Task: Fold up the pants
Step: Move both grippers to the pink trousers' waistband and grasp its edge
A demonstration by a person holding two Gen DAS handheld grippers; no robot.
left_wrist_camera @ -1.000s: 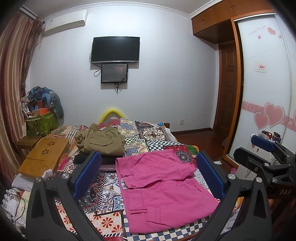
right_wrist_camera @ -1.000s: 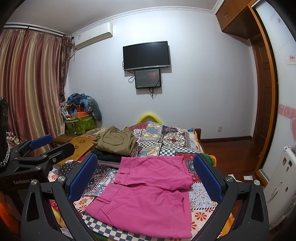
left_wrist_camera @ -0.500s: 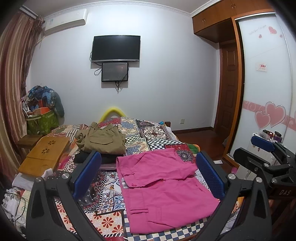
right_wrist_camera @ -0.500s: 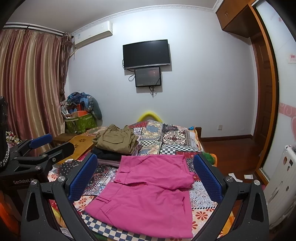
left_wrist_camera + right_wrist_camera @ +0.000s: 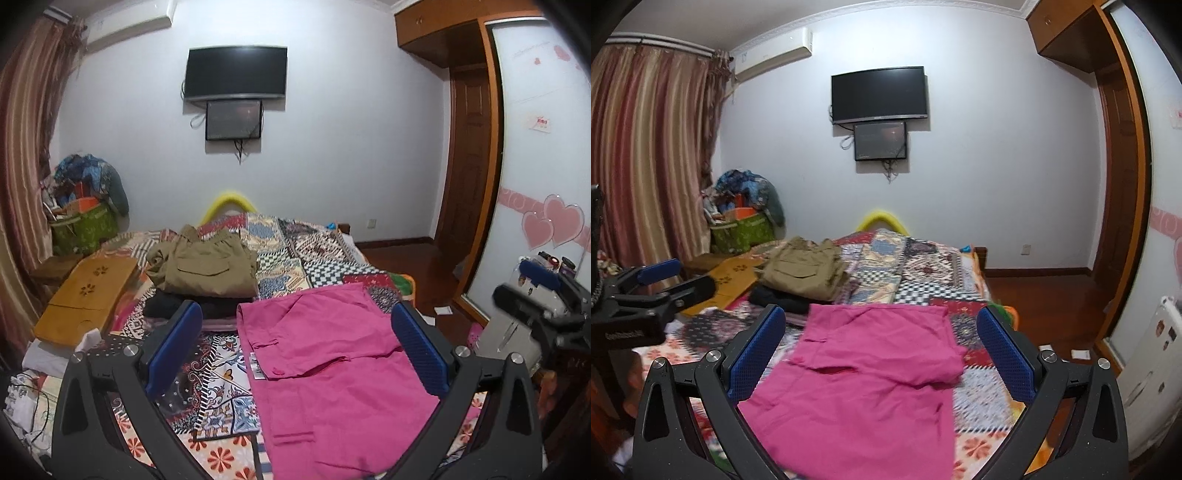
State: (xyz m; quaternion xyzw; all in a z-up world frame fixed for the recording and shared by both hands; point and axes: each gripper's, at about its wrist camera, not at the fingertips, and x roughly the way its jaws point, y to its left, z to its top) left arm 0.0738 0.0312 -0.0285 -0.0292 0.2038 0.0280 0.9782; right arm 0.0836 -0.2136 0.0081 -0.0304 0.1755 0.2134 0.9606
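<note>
Pink pants (image 5: 332, 373) lie folded on the patterned bedspread (image 5: 221, 373) near the bed's front edge; they also show in the right wrist view (image 5: 871, 384). My left gripper (image 5: 295, 347) is open and empty, held above the pants' near part. My right gripper (image 5: 882, 350) is open and empty, also above the pants. Each gripper shows at the edge of the other's view: the right gripper (image 5: 543, 295) and the left gripper (image 5: 653, 284).
A stack of folded khaki pants (image 5: 207, 267) on dark clothes lies further back on the bed. A wooden lap tray (image 5: 88, 291) lies at the bed's left. A green bag (image 5: 83, 229) of clothes stands by the curtain. A wardrobe (image 5: 535, 166) stands to the right.
Both grippers have moved slightly; the right wrist view has shifted and is a little blurred. The pants have not moved and both grippers remain open.
</note>
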